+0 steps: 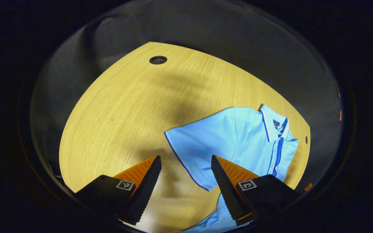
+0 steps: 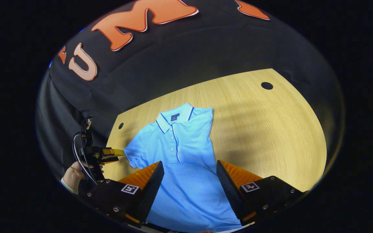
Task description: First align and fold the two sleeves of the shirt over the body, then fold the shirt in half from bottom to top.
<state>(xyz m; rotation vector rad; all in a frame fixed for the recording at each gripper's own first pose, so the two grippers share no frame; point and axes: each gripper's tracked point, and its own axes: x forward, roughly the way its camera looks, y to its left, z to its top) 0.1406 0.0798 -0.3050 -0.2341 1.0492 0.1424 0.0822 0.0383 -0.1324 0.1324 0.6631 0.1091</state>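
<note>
Shirt [image 2: 180, 152] is laid flat on the table [image 2: 270, 129], collar away. One sleeve [image 1: 189, 152] is spread just ahead of the left gripper [image 1: 186, 184], judged nearer it. Both the left and the right gripper [image 2: 189, 187] are held spread, nothing pinched.

Light wood-grain table [image 2: 270, 129] with round cable holes, one [image 2: 266, 85] near the far edge. Light blue polo shirt [image 2: 186, 155] lies flat on it, collar toward the wall, one sleeve folded in.
</note>
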